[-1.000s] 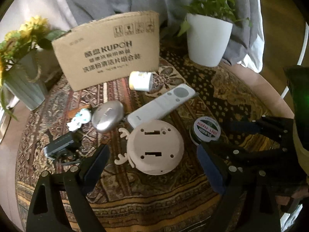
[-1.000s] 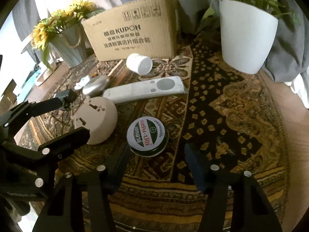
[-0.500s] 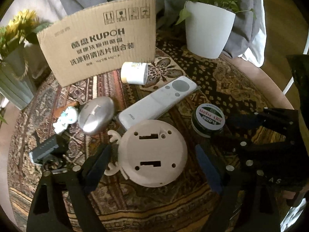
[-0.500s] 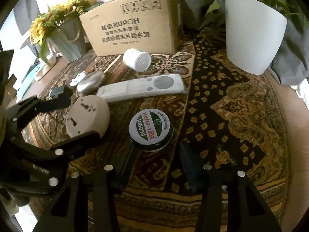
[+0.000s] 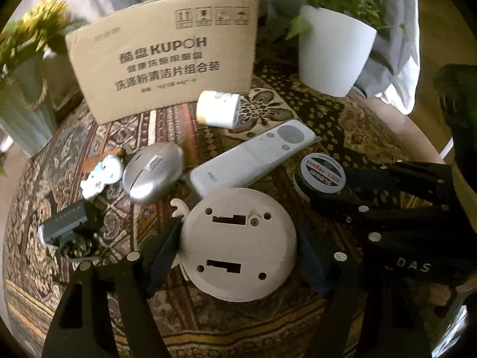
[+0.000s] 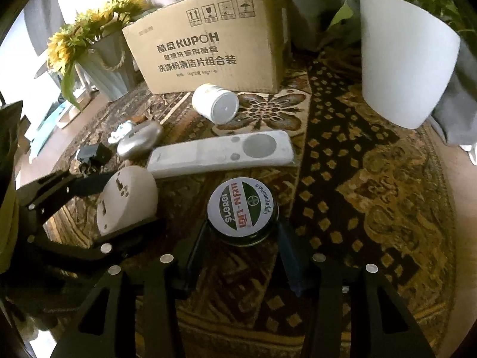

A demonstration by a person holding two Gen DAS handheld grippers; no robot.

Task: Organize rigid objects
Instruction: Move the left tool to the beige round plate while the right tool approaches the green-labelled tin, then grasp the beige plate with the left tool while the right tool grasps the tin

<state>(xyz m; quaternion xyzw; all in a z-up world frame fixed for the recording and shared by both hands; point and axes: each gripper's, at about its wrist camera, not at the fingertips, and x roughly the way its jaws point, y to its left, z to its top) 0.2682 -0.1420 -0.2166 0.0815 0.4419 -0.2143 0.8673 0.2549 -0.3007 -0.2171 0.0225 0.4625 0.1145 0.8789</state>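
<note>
A round beige device (image 5: 238,244) with small antlers lies back-up on the patterned cloth. My left gripper (image 5: 238,229) straddles it, and its jaws are closing with the pads close beside its rim. A green tin (image 6: 243,211) with a white label sits to its right. My right gripper (image 6: 242,228) has both pads pressed against the tin's sides. In the left wrist view the right gripper (image 5: 328,188) reaches in from the right around the tin (image 5: 322,173). The left gripper (image 6: 128,203) shows at the left of the right wrist view.
Behind lie a white remote (image 5: 253,158), a silver mouse (image 5: 153,173), a white jar (image 5: 219,109) on its side, a small figurine (image 5: 103,176) and a dark gadget (image 5: 65,226). A cardboard box (image 5: 167,56), a white plant pot (image 5: 334,53) and a sunflower vase (image 5: 23,113) stand at the back.
Both grippers' jaws have narrowed: the left around the beige device, the right onto the tin. Both grippers sit slightly nearer their objects.
</note>
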